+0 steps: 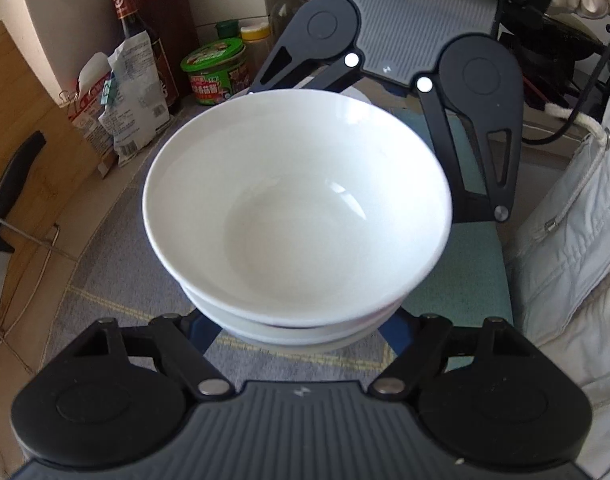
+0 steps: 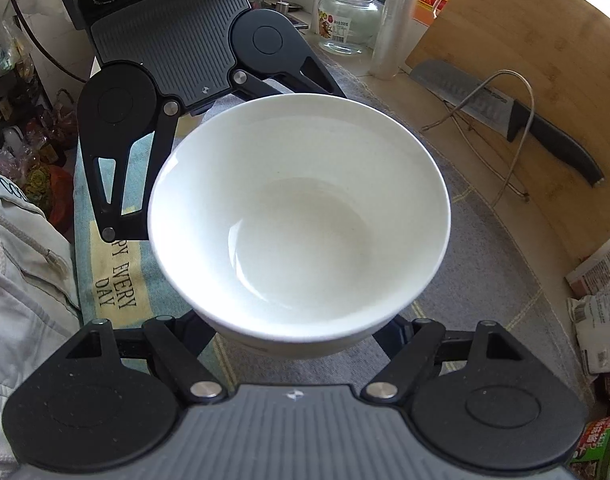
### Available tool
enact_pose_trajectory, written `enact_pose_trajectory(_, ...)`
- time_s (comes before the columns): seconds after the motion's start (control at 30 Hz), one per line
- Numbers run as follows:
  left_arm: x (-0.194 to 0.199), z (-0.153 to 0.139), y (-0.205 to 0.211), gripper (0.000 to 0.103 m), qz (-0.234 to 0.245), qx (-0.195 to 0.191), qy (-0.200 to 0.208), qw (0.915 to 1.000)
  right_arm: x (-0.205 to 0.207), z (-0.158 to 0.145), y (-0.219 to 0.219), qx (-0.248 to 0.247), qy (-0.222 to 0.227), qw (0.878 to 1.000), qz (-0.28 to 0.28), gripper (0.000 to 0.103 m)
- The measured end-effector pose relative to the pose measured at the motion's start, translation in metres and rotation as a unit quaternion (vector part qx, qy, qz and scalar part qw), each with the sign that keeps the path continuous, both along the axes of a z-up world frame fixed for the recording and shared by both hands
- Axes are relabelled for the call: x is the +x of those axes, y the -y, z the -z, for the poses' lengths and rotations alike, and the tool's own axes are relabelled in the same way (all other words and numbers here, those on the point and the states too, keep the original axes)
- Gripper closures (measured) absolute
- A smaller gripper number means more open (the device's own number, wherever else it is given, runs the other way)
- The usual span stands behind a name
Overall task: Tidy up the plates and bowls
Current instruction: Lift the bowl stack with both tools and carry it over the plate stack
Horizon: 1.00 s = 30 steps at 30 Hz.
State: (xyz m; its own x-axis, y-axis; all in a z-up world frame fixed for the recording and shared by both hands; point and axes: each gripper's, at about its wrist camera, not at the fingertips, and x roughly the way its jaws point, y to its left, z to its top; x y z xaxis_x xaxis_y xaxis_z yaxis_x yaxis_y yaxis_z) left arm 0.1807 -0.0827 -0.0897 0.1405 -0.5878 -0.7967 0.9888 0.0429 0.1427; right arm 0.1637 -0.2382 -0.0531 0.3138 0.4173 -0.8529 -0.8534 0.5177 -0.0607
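A stack of white bowls (image 1: 297,208) fills the middle of the left wrist view, the top bowl nested in at least one other whose rim (image 1: 289,334) shows beneath. The same stack (image 2: 301,216) fills the right wrist view. My left gripper (image 1: 301,320) reaches under the stack's near side, its fingertips hidden by the bowls. My right gripper (image 2: 301,332) does the same from the opposite side. Each gripper shows in the other's view, the right one (image 1: 389,76) across the stack in the left wrist view and the left one (image 2: 209,104) across it in the right wrist view.
A grey mat (image 1: 117,280) and a teal towel (image 2: 117,280) cover the counter. A wooden cutting board (image 2: 525,60) with a black-handled knife (image 2: 545,136) and wire rack leans behind. Sauce bottles, a green tub (image 1: 217,72), a glass jar (image 2: 349,20) and food packets (image 1: 129,96) stand around.
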Motion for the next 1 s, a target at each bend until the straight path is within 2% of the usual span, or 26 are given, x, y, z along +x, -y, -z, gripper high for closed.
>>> enact_pose_trajectory(0.47,0.007,-0.012,0.096,0.022,0.042,-0.026,0.028,0.9984,0.001,-0.02,0.091,-0.024,0.025,0.999,0.041,0.018)
enact_pose_trajectory(0.73,0.014,-0.001,0.14,0.022,0.058,-0.023,0.029,0.9976,0.007,-0.012,0.131,-0.035,0.023,0.997,0.063,0.018)
enact_pose_trajectory(1.0,0.023,0.011,0.168,0.022,0.062,-0.017,0.018,0.9978,0.017,0.001,0.155,-0.037,0.009,0.996,0.076,0.018)
